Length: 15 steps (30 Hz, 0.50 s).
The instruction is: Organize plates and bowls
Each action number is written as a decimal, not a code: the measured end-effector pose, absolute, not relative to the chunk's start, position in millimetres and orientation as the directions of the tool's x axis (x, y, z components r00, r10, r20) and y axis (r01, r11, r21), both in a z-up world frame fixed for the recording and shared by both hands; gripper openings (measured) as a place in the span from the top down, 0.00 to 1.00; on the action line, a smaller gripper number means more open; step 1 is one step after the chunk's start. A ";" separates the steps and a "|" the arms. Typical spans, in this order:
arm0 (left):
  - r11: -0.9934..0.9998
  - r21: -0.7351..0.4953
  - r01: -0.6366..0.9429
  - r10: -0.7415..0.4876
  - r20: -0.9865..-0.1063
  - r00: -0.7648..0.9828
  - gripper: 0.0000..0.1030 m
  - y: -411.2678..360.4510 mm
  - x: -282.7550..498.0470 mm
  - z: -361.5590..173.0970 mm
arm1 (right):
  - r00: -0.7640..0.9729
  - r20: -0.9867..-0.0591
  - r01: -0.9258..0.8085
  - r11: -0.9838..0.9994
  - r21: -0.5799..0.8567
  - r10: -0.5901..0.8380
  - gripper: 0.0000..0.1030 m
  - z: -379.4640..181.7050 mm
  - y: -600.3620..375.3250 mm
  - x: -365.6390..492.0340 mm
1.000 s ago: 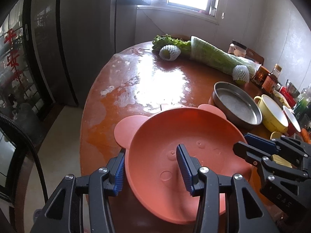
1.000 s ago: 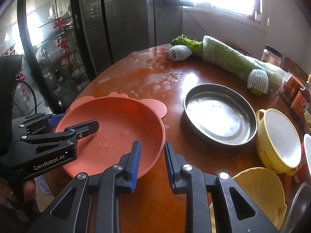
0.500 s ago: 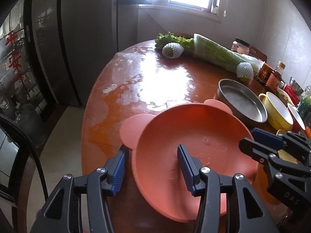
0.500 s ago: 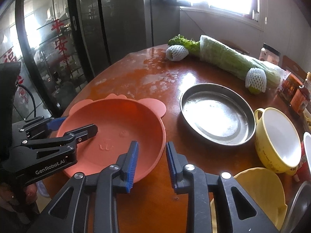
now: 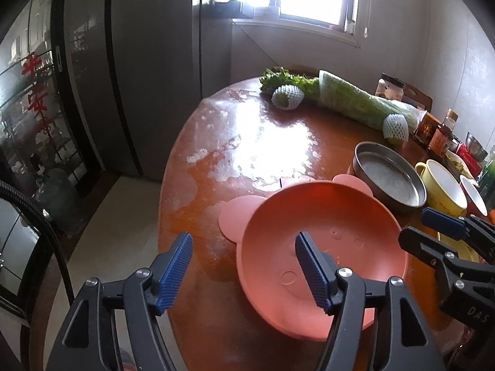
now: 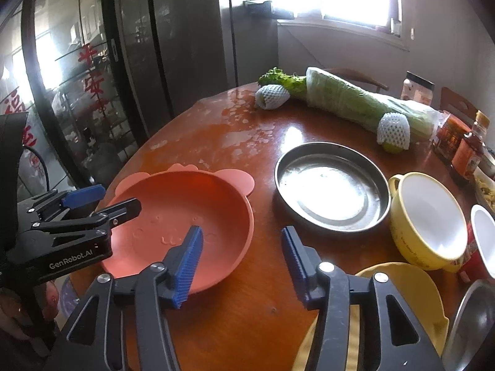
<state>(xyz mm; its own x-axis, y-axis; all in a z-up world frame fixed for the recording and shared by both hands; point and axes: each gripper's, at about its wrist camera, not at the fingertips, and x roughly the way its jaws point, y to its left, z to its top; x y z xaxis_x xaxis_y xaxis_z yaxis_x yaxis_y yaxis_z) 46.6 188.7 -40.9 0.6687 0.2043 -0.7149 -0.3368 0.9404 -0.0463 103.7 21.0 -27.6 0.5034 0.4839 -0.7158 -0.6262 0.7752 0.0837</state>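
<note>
Left gripper (image 5: 244, 269): black plastic frame w/ triangular cut-outs, two fingers (image 5: 173, 272) tipped w/ blue ribbed pads, silver screw heads at each pivot behind the pads. Seen from the side in the right wrist view (image 6: 102, 201), its body carries white "GenRobot.AI" lettering, small screws along the linkage; a black cable loops behind it.

Right gripper (image 6: 241, 259): same build, black w/ blue ribbed pads, silver screws just behind them, triangular openings further back. In the left wrist view (image 5: 423, 228) its side shows raised letters "DAS", partly cut off.

Both grippers' jaws are opening, w/ nothing pressed between the pads.
</note>
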 end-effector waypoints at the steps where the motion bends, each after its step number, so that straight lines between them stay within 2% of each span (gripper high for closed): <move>1: 0.941 -0.048 -0.336 0.204 -0.711 0.673 0.33 188.2 45.1 -38.6 | 0.505 -0.712 -0.625 0.776 0.090 0.489 0.45 -25.8 19.0 102.9; 15: 0.962 -0.047 -0.270 0.175 -0.653 0.736 0.33 155.7 26.6 -1.5 | 0.573 -0.647 -0.604 0.793 0.081 0.503 0.41 10.3 -11.1 74.4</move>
